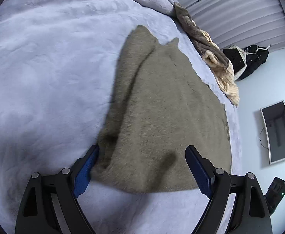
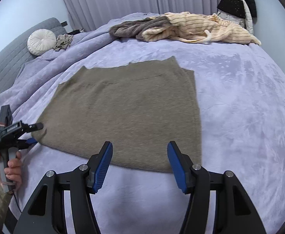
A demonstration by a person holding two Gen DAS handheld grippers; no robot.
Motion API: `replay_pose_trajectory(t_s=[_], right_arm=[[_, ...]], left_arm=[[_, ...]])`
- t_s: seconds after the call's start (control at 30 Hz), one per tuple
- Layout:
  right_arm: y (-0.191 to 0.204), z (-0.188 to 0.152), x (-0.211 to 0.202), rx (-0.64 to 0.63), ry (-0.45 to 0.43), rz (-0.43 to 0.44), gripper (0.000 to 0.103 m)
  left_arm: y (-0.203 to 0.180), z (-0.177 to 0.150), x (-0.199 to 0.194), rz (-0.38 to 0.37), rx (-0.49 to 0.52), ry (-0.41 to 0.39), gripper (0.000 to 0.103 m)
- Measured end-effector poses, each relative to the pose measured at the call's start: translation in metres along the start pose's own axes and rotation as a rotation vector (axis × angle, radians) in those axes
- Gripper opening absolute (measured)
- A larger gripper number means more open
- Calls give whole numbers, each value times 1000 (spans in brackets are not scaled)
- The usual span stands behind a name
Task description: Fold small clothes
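both jaws wide beside taupe garment (image 2: pixel 127 109)

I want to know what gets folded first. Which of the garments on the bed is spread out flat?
The olive-brown garment in front of both open grippers lies flat; the grey garment and striped cream garment are crumpled at the far edge.

Garment (image 2: pixel 127 113) lies flat on the bed (image 2: pixel 239 117); clothes pile (image 2: pixel 181 29) behind it at the far edge

Black tongs (image 2: pixel 139 149), ribbed blue pads (image 2: pixel 103 165), silver screws.
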State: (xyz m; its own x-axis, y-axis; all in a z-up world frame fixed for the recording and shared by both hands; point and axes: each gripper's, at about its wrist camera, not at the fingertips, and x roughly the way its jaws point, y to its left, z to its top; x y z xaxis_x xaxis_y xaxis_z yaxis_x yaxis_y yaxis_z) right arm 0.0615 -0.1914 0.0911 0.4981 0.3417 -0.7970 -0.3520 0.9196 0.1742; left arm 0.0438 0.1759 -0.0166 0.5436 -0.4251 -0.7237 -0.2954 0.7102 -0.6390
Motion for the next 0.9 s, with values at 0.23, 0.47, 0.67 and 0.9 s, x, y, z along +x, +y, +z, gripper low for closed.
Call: replay_pose_trajectory(t_s=[0.23, 0.47, 0.67, 0.9], right_arm=[[47, 19, 23, -124, 48, -1, 62], [100, 107, 84, -117, 136, 107, 73], [177, 177, 174, -104, 322, 203, 75], [251, 194, 245, -151, 479, 123, 75]], left_arm=[[-4, 16, 16, -43, -4, -7, 29], [-23, 0, 10, 70, 111, -135, 29], [-32, -7, 9, 122, 181, -187, 29], [-36, -11, 15, 157, 221, -207, 29]])
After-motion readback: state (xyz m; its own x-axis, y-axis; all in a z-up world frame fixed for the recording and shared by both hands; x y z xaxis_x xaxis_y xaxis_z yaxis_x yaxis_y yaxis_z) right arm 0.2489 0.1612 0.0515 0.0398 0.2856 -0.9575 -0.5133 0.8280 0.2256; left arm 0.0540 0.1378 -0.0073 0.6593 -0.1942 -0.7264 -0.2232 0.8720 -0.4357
